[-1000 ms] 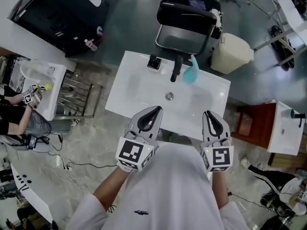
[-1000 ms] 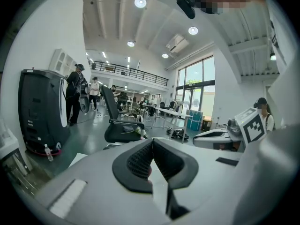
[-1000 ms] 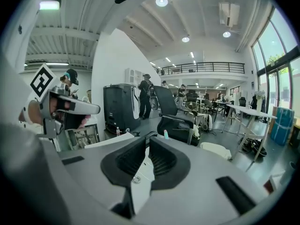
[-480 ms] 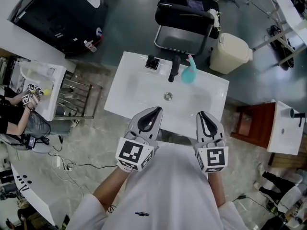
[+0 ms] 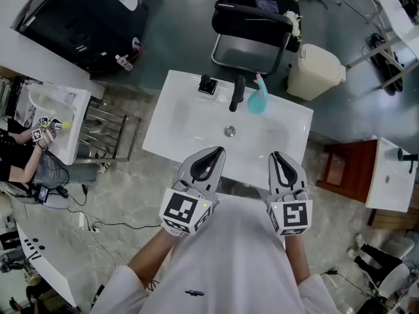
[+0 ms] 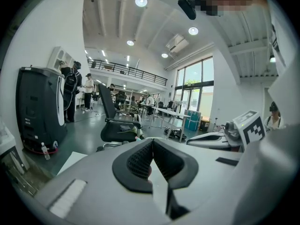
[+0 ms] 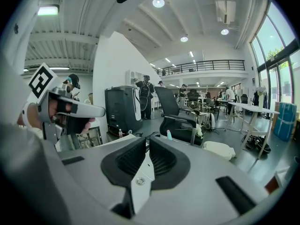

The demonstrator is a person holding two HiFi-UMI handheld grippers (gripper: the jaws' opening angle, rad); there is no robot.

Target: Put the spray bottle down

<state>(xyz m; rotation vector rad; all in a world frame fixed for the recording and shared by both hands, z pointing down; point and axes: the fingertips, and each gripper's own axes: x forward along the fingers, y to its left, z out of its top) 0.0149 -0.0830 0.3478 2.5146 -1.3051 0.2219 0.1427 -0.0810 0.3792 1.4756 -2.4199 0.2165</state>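
Observation:
A teal spray bottle (image 5: 257, 100) with a pink top stands upright on the back rim of the white sink (image 5: 177, 126), just right of the black faucet (image 5: 239, 93). Its top shows over the jaws in the right gripper view (image 7: 169, 135). My left gripper (image 5: 213, 151) hangs over the sink's front edge, shut, with nothing between its jaws (image 6: 151, 143). My right gripper (image 5: 277, 156) is beside it at the same edge, also shut and empty (image 7: 146, 140). Both are well short of the bottle.
A small black holder (image 5: 209, 84) sits left of the faucet. Behind the sink stand a black office chair (image 5: 254, 28) and a beige bin (image 5: 315, 72). A wooden cabinet (image 5: 340, 170) is at the right. Another person (image 5: 26, 156) works at a second sink on the left.
Both grippers stay shut at the sink's front edge. In the head view the right one sits slightly further left than a second ago. The bottle has not moved.

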